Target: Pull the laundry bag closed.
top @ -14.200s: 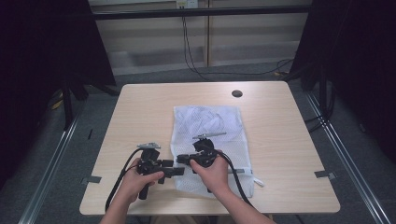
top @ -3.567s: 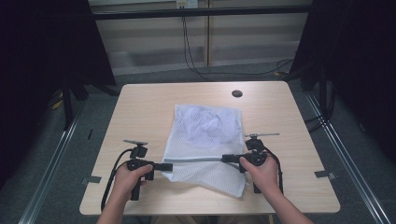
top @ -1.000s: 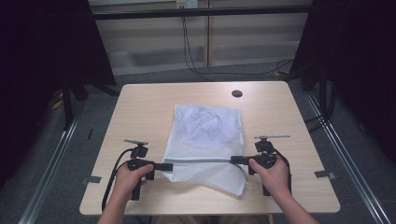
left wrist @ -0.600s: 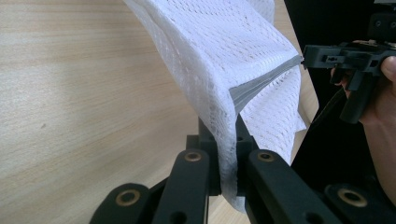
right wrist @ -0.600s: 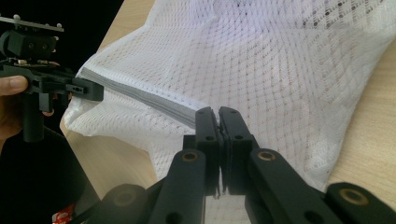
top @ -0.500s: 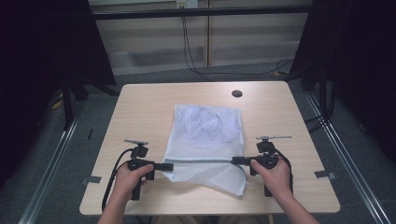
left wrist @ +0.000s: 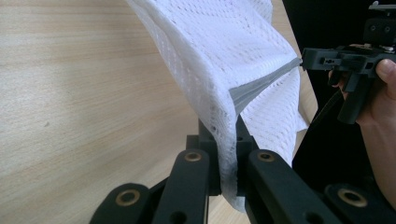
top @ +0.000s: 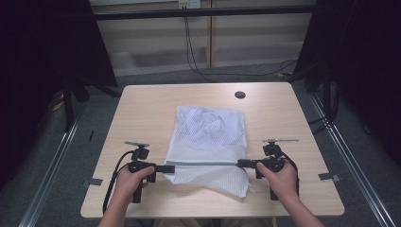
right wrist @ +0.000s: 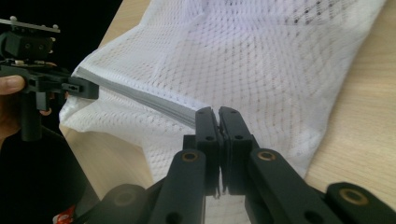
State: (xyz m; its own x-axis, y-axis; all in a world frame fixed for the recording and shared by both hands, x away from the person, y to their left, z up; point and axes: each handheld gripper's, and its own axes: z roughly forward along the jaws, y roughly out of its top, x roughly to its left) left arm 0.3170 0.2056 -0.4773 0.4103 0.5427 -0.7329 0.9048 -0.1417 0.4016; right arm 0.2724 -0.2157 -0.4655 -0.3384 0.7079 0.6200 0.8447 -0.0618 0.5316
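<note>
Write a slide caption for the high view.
Left hand-held gripper and right hand-held gripper pull the grey zipper strip of a white mesh bag taut over a wooden table.

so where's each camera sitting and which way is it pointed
High view: above the person's side, looking forward and down on the table; both forearms enter from below.
Left gripper view: rides the left tongs, looking along them, clamped on the mesh bag.
Right gripper view: rides the right tongs, facing the bag.
Shared: the bag's grey zipper strip, stretched between the tongs.
</note>
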